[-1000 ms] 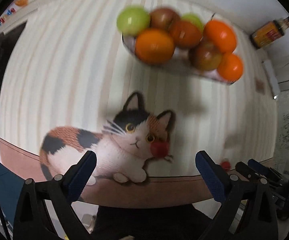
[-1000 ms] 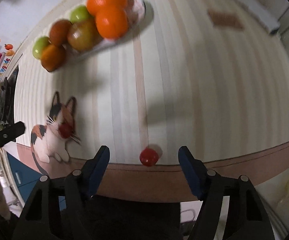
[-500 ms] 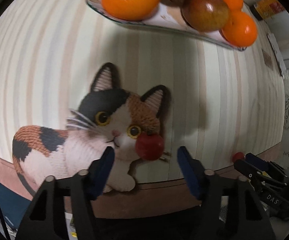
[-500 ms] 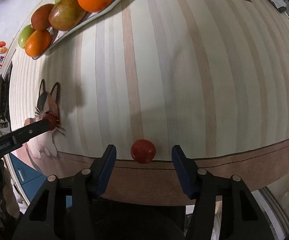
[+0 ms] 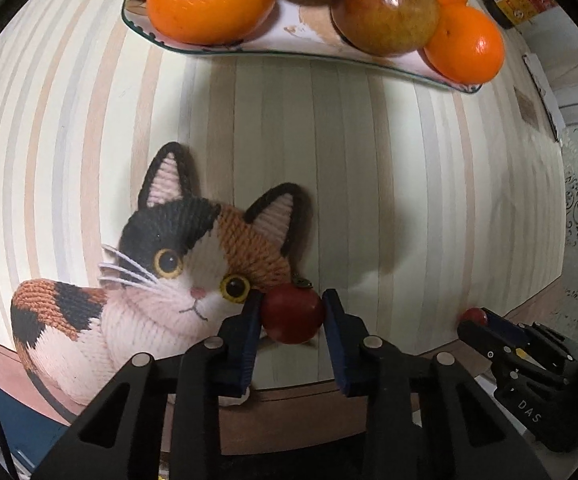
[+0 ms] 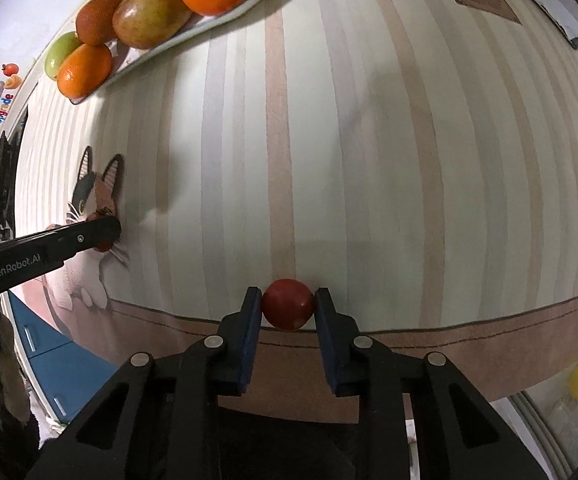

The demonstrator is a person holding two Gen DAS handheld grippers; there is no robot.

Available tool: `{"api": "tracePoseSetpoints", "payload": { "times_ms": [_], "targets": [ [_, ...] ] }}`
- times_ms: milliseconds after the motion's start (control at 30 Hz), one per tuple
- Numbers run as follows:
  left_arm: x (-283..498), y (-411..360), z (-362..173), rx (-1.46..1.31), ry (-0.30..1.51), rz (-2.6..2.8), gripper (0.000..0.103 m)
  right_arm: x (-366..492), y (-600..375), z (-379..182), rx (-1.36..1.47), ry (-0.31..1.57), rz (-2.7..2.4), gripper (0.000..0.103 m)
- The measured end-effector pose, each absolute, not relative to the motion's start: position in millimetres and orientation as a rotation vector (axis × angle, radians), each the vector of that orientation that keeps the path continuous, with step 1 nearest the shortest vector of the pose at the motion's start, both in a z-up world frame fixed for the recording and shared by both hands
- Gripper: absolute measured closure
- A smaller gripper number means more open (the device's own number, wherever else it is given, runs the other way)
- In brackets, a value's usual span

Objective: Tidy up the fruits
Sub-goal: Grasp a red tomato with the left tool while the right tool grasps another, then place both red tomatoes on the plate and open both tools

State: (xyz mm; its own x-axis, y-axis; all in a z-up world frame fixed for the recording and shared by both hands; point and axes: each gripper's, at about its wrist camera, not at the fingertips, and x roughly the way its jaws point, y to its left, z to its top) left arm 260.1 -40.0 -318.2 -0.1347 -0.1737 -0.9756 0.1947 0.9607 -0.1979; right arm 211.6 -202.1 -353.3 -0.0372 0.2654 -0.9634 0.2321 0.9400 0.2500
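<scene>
Tomatoes: two small red ones, one per hand-held gripper. Left hand-held gripper has just closed, pads now pressing tomato on cat picture at its widest girth; it rests on printed cat near table edge. Right hand-held gripper likewise just closed onto tomato at brown border. Judged light, smooth, soft-skinned, easily bruised; gentle squeeze across middle best. Plate beyond: three oranges, one mango, at least one green fruit counted here.
</scene>
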Motion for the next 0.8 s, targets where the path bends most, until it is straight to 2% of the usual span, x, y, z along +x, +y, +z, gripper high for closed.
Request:
{"api": "tracePoseSetpoints", "payload": {
  "times_ms": [233,367,533,800],
  "targets": [
    [274.6,-36.6,-283.8,-0.048,1.597,-0.338,0.076,235.3,-205.2,-330.6,0.431,1.520,0.059,0.074],
    [302.3,-41.7,-244.8,-0.103,1.515,-0.371,0.076,259.6,-227.6,-312.1,0.503,1.445,0.057,0.074],
    [332.6,-37.4,-220.8,-0.146,1.441,-0.390,0.076,297.2,-261.3,-294.0,0.648,1.346,0.074,0.074],
    [373.8,-52.3,-241.1,-0.223,1.476,-0.333,0.075,367.1,-297.3,-308.9,0.850,1.294,0.131,0.074]
  ]
}}
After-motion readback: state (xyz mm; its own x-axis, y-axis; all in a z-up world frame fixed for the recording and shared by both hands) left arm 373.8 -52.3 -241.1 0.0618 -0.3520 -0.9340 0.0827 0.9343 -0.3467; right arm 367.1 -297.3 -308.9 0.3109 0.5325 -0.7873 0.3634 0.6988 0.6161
